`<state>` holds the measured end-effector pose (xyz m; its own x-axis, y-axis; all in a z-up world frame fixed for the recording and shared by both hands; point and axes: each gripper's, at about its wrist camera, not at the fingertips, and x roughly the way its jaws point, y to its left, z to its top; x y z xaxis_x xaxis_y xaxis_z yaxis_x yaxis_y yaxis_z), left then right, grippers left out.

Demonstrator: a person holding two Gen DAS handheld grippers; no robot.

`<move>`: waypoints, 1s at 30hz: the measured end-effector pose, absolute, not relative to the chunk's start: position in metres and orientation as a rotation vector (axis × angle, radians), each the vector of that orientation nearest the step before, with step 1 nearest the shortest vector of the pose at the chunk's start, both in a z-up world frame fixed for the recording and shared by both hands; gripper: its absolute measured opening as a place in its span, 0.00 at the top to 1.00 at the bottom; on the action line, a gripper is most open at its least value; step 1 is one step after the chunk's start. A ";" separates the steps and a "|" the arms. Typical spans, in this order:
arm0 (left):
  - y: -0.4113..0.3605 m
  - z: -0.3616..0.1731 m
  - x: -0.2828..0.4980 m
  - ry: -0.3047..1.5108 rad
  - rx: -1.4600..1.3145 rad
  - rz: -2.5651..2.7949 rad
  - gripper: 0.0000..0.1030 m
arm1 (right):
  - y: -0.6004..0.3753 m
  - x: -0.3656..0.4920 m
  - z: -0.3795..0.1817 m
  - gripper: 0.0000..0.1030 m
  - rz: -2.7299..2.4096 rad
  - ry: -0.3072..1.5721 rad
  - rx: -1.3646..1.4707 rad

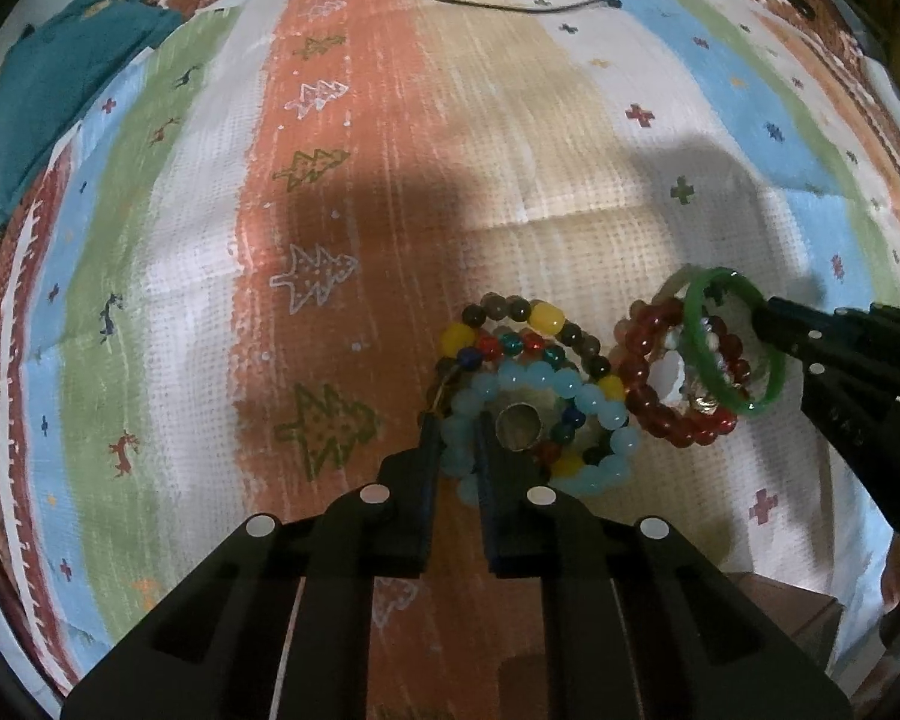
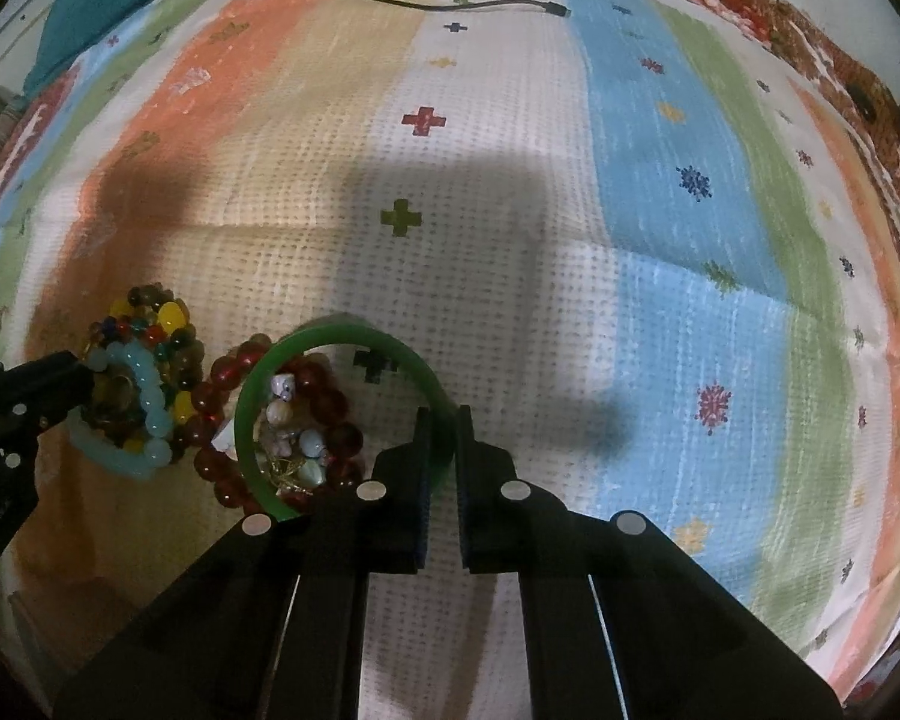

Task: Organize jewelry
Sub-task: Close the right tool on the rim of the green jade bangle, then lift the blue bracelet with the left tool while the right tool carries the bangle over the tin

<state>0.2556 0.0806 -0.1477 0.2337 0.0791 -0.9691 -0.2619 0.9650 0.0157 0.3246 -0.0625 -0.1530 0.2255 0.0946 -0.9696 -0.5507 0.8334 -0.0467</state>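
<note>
A pile of bracelets lies on a striped blanket [image 1: 510,150]. My left gripper [image 1: 457,429] points down, shut on a light blue bead bracelet [image 1: 594,402] that sits on bracelets of yellow, dark and mixed-colour beads [image 1: 546,318]. A metal ring [image 1: 517,426] rests in their middle. To the right, my right gripper [image 2: 443,420] is shut on the rim of a green bangle [image 2: 246,414], tilted over a dark red bead bracelet [image 2: 222,372] with small charms [image 2: 294,420] inside it. The right gripper [image 1: 768,315] shows in the left wrist view too.
A black cable [image 1: 480,0] runs across the far side of the blanket. A teal cloth [image 1: 72,78] lies bunched at the far left corner. The blanket's patterned brown border [image 2: 810,48] curves round the far right.
</note>
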 end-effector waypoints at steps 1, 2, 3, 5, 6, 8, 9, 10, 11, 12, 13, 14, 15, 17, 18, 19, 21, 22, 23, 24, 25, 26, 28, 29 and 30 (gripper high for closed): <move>0.081 -0.143 0.256 1.305 -0.167 0.234 0.89 | -0.063 0.325 -0.150 0.93 0.468 1.271 -0.418; 0.081 -0.139 0.255 1.295 -0.171 0.231 0.89 | -0.064 0.323 -0.148 0.93 0.470 1.267 -0.415; 0.081 -0.135 0.255 1.285 -0.174 0.227 0.89 | -0.064 0.324 -0.143 0.93 0.473 1.258 -0.412; 0.080 -0.128 0.252 1.267 -0.178 0.224 0.89 | -0.066 0.322 -0.135 0.93 0.481 1.247 -0.399; 0.079 -0.126 0.252 1.263 -0.181 0.222 0.89 | -0.070 0.319 -0.133 0.93 0.483 1.244 -0.394; 0.079 -0.121 0.250 1.250 -0.183 0.220 0.89 | -0.073 0.316 -0.126 0.93 0.487 1.234 -0.392; 0.078 -0.119 0.249 1.246 -0.183 0.220 0.89 | -0.073 0.313 -0.124 0.93 0.488 1.232 -0.390; 0.078 -0.116 0.247 1.239 -0.185 0.218 0.89 | -0.076 0.310 -0.124 0.93 0.489 1.229 -0.386; 0.078 -0.114 0.247 1.233 -0.187 0.214 0.89 | -0.077 0.309 -0.122 0.92 0.489 1.227 -0.380; 0.076 -0.112 0.244 1.227 -0.188 0.211 0.89 | -0.079 0.308 -0.121 0.93 0.489 1.226 -0.378; 0.076 -0.108 0.244 1.217 -0.190 0.207 0.89 | -0.079 0.307 -0.119 0.93 0.490 1.223 -0.378; 0.076 -0.105 0.243 1.209 -0.192 0.203 0.89 | -0.079 0.304 -0.117 0.93 0.492 1.218 -0.379; 0.074 -0.102 0.242 1.202 -0.194 0.201 0.89 | -0.082 0.303 -0.116 0.93 0.494 1.216 -0.379; 0.074 -0.096 0.240 1.185 -0.199 0.196 0.89 | -0.082 0.302 -0.113 0.93 0.500 1.211 -0.374; 0.072 -0.092 0.238 1.178 -0.202 0.193 0.89 | -0.081 0.301 -0.111 0.93 0.503 1.207 -0.370; 0.072 -0.091 0.237 1.174 -0.202 0.190 0.89 | -0.081 0.299 -0.110 0.93 0.505 1.203 -0.368; 0.071 -0.086 0.234 1.162 -0.201 0.190 0.89 | -0.082 0.297 -0.107 0.93 0.506 1.196 -0.364; 0.071 -0.084 0.233 1.157 -0.203 0.189 0.89 | -0.083 0.296 -0.105 0.93 0.506 1.193 -0.359; 0.071 -0.082 0.231 1.152 -0.206 0.187 0.89 | -0.084 0.294 -0.102 0.93 0.505 1.190 -0.354; 0.071 -0.080 0.230 1.147 -0.206 0.188 0.89 | -0.085 0.293 -0.100 0.93 0.504 1.187 -0.350; 0.071 -0.078 0.229 1.143 -0.205 0.189 0.89 | -0.086 0.291 -0.099 0.93 0.504 1.184 -0.347; 0.070 -0.077 0.227 1.139 -0.205 0.188 0.89 | -0.087 0.290 -0.096 0.93 0.505 1.181 -0.342; 0.070 -0.073 0.225 1.130 -0.207 0.186 0.89 | -0.088 0.287 -0.093 0.93 0.506 1.176 -0.336; 0.070 -0.071 0.224 1.125 -0.210 0.184 0.89 | -0.089 0.285 -0.091 0.93 0.508 1.173 -0.333; 0.070 -0.068 0.222 1.118 -0.214 0.183 0.89 | -0.089 0.284 -0.090 0.93 0.510 1.171 -0.332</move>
